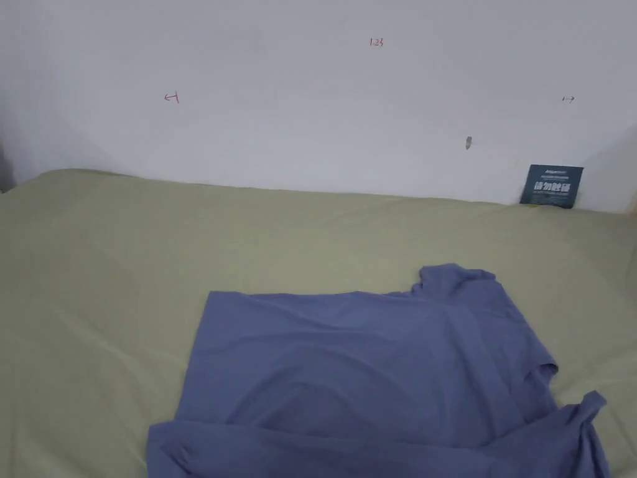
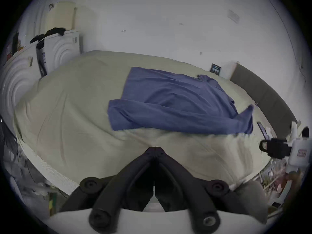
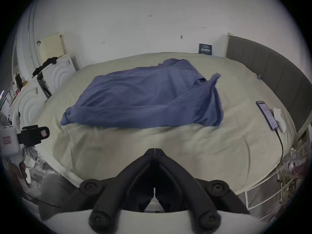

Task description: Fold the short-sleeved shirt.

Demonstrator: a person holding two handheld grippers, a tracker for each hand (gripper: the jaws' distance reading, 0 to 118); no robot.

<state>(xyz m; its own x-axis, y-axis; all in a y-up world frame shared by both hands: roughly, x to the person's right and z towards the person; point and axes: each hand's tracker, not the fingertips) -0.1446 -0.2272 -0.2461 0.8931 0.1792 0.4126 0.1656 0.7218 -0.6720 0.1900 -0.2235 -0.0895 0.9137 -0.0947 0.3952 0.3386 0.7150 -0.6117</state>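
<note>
Nearest, the left tongs (image 2: 154, 147) and right tongs (image 3: 154, 149) hang closed and empty above the bed edge (tips pressed together). Beyond, the crumpled blue short-sleeved cotton shirt (image 1: 367, 367) lies on the pale green bedsheet (image 1: 124, 261).

Left gripper (image 2: 154, 147): lower centre of left gripper view, jaws pressed together tip to tip, nothing between. Right gripper (image 3: 154, 149): lower centre of right gripper view, jaws likewise closed, empty. Hand (image 3: 18, 168) grips left gripper handle, lower left edge.
</note>
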